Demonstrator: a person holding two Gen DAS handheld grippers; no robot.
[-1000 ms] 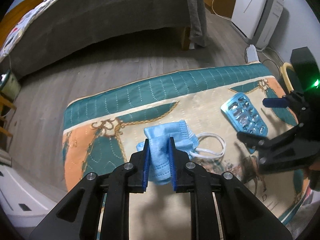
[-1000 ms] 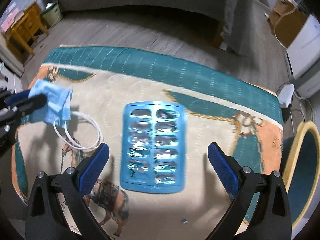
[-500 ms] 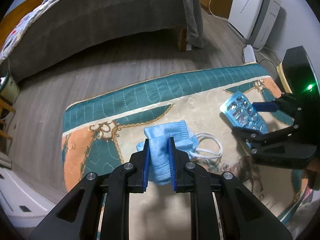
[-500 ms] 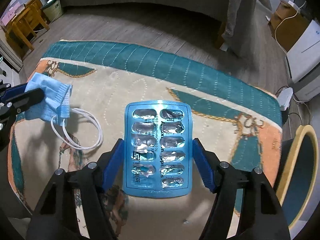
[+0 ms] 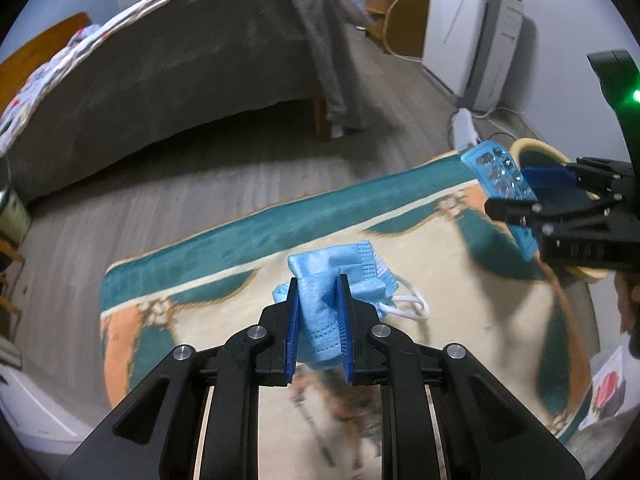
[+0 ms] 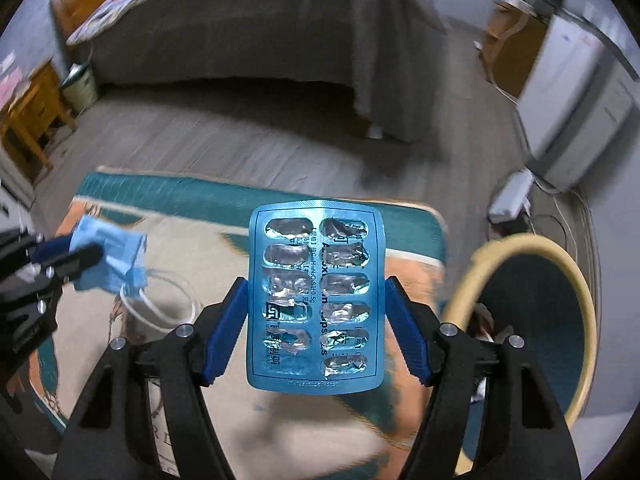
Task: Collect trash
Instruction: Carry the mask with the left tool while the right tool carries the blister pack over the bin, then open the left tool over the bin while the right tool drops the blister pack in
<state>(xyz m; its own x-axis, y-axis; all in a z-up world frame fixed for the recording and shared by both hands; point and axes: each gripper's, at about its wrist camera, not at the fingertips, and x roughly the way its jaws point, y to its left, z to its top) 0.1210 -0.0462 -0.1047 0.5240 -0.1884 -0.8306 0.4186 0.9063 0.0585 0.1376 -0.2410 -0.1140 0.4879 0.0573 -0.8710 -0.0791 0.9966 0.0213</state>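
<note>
The crumpled light-blue pleated face mask [image 5: 334,280] sits pinched between the blue-padded fingers of my left gripper [image 5: 319,312], held up above the patterned teal, cream and orange rug [image 5: 208,248], its white ear loops [image 5: 408,304] dangling off to the right. From the right wrist view I see the same mask [image 6: 108,258] at the far left, loops [image 6: 160,304] hanging toward the rug [image 6: 208,208].

My right gripper [image 6: 316,312] has its fingers closed on the long edges of a shiny blue rectangular blister pack [image 6: 316,304] whose two columns of pockets show torn foil. The pack is lifted clear of the rug and faces the camera flat. From the left wrist view it [image 5: 500,176] shows at the right edge, tilted, clamped in the right gripper [image 5: 520,204].

Just right of the rug stands a round bin with a cream rim and dark blue inside [image 6: 532,312]; the pack is near its rim, not over the opening. Something pale lies inside the bin, too blurred to name. Behind are a bed draped in grey cover [image 5: 180,60], wooden floor [image 5: 160,184] and a white appliance [image 5: 468,28].
</note>
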